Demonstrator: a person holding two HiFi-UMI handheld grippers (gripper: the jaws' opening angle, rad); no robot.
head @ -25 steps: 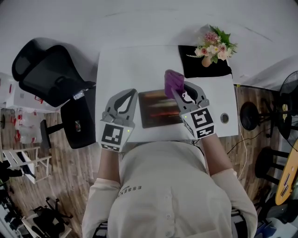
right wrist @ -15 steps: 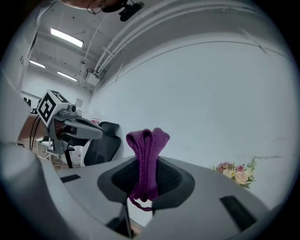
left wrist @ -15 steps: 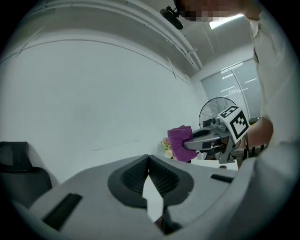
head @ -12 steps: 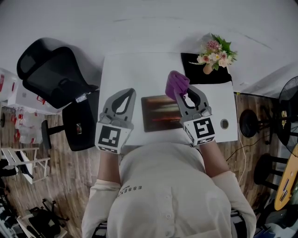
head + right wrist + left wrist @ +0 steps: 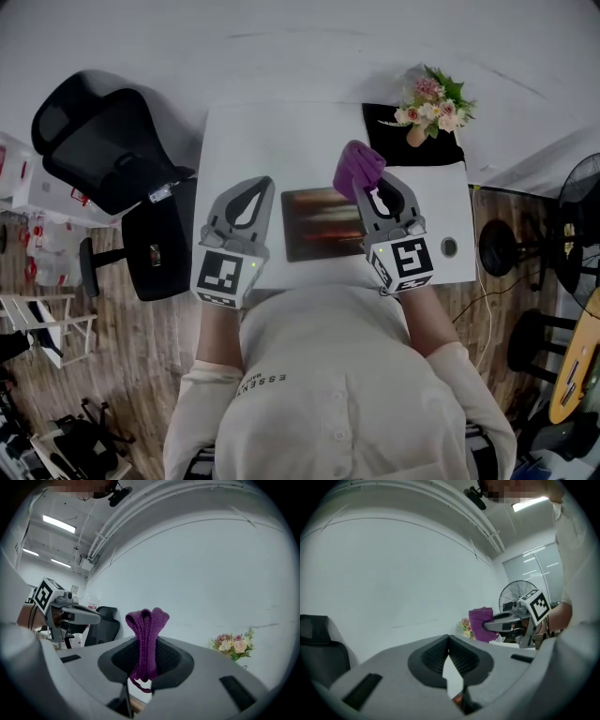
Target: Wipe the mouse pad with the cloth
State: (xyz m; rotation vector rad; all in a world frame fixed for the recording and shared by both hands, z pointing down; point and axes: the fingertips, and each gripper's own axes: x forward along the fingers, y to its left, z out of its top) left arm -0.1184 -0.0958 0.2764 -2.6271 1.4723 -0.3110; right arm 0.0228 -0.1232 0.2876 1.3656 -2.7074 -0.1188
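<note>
**Purple cloth pinched over the mouse pad's upper right corner**

Against half a second ago almost nothing differs: the cloth [image 5: 357, 167] has edged slightly rightward, and both tools sit where they were. The right gripper [image 5: 367, 180] has its jaws clamped on the folded cloth, whose top bulges out above them. It covers the upper right corner of the dark mouse pad [image 5: 317, 225], centre frame on the white desk [image 5: 281, 141]; contact with the pad cannot be told. The left gripper [image 5: 253, 186], just left of the pad, has its jaw tips pressed together and holds nothing.
</note>
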